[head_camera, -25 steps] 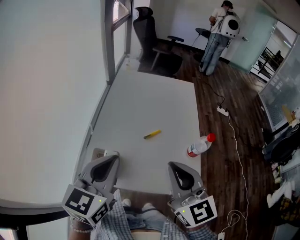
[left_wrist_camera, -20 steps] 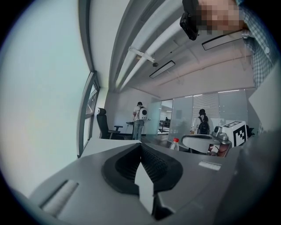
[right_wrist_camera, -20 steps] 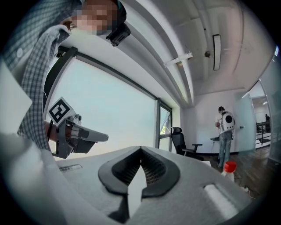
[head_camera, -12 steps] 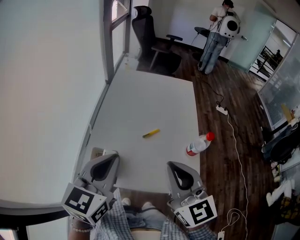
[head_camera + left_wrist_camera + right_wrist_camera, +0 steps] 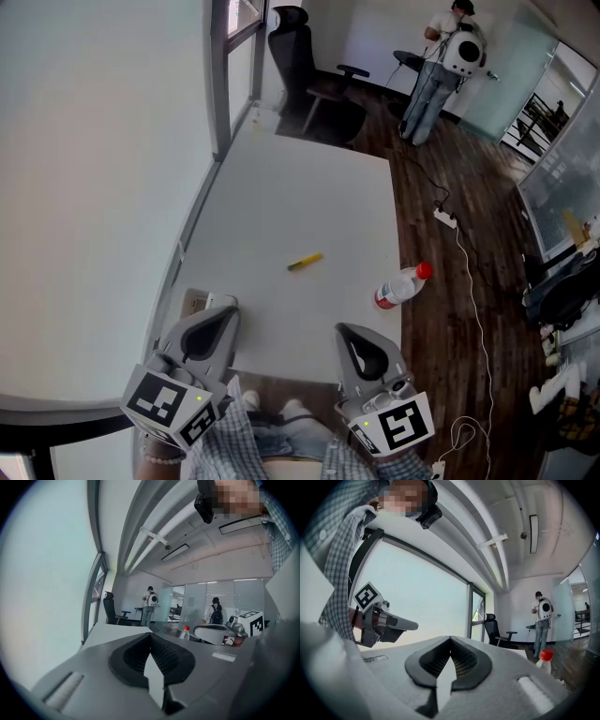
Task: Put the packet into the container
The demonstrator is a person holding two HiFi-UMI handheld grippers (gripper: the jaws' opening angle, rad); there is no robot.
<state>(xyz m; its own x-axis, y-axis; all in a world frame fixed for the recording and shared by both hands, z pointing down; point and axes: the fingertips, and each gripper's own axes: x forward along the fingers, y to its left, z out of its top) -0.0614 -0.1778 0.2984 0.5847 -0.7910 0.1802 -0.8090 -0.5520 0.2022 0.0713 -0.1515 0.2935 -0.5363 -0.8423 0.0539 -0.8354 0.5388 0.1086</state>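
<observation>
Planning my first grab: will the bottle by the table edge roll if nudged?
Probably. The bottle lies on its side at the table's right edge, so a nudge could roll it off. It looks like light plastic, so it may skid rather than stay put.

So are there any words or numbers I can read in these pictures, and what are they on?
None can be read.
Bottle: any print on it is too small to read.
Yellow packet: too small to read.
Left marker cube and right marker cube: only black-and-white square patterns, no letters or numbers.
</observation>
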